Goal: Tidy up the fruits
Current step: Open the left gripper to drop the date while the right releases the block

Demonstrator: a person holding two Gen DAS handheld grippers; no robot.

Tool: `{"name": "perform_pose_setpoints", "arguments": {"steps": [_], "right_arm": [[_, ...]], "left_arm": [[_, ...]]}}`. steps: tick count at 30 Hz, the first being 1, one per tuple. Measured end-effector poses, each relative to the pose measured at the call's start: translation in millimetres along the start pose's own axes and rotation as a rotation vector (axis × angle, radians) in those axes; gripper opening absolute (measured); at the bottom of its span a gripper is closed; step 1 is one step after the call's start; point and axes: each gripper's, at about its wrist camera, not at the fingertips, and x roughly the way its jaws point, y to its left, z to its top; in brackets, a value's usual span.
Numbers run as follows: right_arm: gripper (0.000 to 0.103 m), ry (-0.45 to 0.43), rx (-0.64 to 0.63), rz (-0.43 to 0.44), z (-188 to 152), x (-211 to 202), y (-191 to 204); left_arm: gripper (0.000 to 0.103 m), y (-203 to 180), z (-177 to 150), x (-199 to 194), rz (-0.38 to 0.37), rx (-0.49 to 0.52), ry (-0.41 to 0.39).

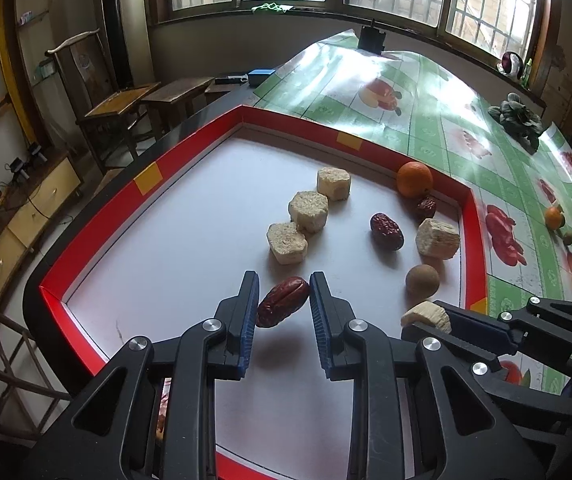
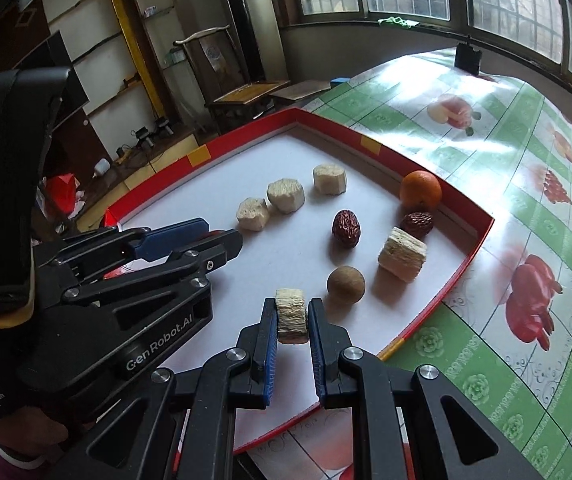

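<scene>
My left gripper (image 1: 284,306) clamps a red date (image 1: 282,306) above the tray (image 1: 190,156); my right gripper (image 2: 291,318) pinches a pale chunk (image 2: 291,316). I'd lower each gently beside its kind before letting go.

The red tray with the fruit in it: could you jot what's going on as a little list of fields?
tray: red-rimmed tray with white floor, on a fruit-print tablecloth
left gripper: shut on a red date, lifted off the floor
right gripper: shut on a pale cut chunk
loose in tray: three pale chunks in a row, one larger chunk, two dates, an orange, a brown round fruit
outside tray: small orange
</scene>
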Motion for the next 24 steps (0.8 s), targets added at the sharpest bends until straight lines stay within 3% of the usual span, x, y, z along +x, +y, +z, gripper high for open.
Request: {"name": "perform_pose_setpoints", "arguments": {"steps": [15,21,23,24], "right_arm": [[0.014,0.019,0.011,-0.013,0,11,-3],[0.026,0.010,0.037,0.000,0,6,-8],[0.029,0.003,0.047,0.002,-1,3,-11],[0.029,0.001,0.051,0.005,-1,2,-12]], "left_arm": [[0.025,1,-1,7,0.009,-0.009,0.018],[0.027,3,-1,10,0.023,-0.017,0.026],[0.033,3,-1,11,0.028,-0.016,0.032],[0.046,3,-1,11,0.030,-0.017,0.032]]}}
